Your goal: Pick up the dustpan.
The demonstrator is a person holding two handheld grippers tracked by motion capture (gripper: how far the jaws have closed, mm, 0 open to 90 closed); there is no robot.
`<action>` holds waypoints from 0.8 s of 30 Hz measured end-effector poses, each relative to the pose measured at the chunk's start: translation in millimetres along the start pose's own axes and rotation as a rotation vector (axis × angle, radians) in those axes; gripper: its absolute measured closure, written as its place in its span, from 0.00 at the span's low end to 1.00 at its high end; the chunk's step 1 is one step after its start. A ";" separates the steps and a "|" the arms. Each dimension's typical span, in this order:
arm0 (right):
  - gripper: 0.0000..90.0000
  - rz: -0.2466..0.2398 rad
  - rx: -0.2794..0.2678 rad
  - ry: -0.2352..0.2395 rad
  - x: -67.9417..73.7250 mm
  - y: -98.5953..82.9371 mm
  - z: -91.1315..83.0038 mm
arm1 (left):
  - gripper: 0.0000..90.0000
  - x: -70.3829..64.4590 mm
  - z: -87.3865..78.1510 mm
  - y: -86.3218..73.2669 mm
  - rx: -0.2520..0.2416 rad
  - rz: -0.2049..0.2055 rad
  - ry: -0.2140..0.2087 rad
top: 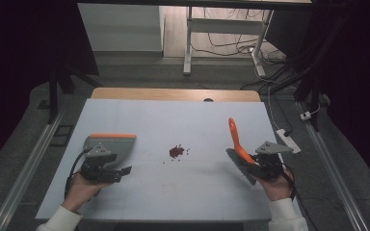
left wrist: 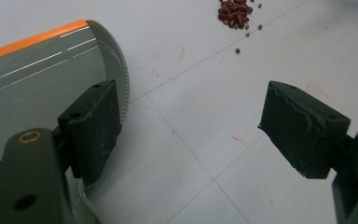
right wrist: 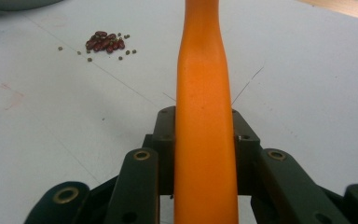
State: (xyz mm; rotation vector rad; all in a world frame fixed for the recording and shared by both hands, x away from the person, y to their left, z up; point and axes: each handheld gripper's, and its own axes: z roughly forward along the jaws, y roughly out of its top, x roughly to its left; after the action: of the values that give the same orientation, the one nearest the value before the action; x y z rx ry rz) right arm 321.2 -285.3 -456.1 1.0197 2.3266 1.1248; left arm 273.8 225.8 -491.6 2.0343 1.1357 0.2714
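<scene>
Between the right gripper point(right wrist: 205, 154) jaws sat the orange brush handle point(right wrist: 204, 93), pinched tight. Beans point(right wrist: 105, 42) lay ahead-left. Left gripper point(left wrist: 205, 126), spread wide, beside dustpan point(left wrist: 32, 88) (grab it first, w/ lip toward beans).

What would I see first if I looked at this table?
Probably the bright orange brush handle sticking up at the right of the white table, clamped in the right gripper. Next, the little heap of dark red beans in the middle, with a few tiny greenish ones scattered around it. At the left lies a grey dustpan with an orange edge, beside the open left gripper.
</scene>
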 end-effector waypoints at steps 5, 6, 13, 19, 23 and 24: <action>0.78 -0.005 -0.001 -0.002 1.1 0.5 0.0 | 0.23 -1.5 0.5 0.9 0.010 0.005 0.001; 0.78 -0.006 0.001 -0.002 1.3 0.7 -0.1 | 0.23 -1.4 0.8 0.7 0.013 0.004 0.001; 0.78 -0.007 -0.002 -0.006 2.8 1.9 0.0 | 0.23 -0.6 0.8 0.8 0.032 0.004 -0.015; 0.78 -0.012 0.000 -0.009 2.4 1.4 0.5 | 0.22 -0.8 1.6 0.8 0.049 0.008 -0.012; 0.78 -0.009 -0.003 -0.007 2.1 1.4 0.0 | 0.22 -2.8 1.0 2.4 0.054 0.019 -0.011; 0.78 -0.006 -0.005 -0.005 2.1 1.4 0.3 | 0.22 -3.3 0.6 2.7 0.054 0.023 -0.010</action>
State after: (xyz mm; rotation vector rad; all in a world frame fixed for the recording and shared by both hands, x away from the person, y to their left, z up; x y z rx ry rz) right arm 320.5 -283.1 -455.2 1.0121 2.3201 1.1235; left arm 274.0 222.0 -489.5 2.0954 1.1250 0.2447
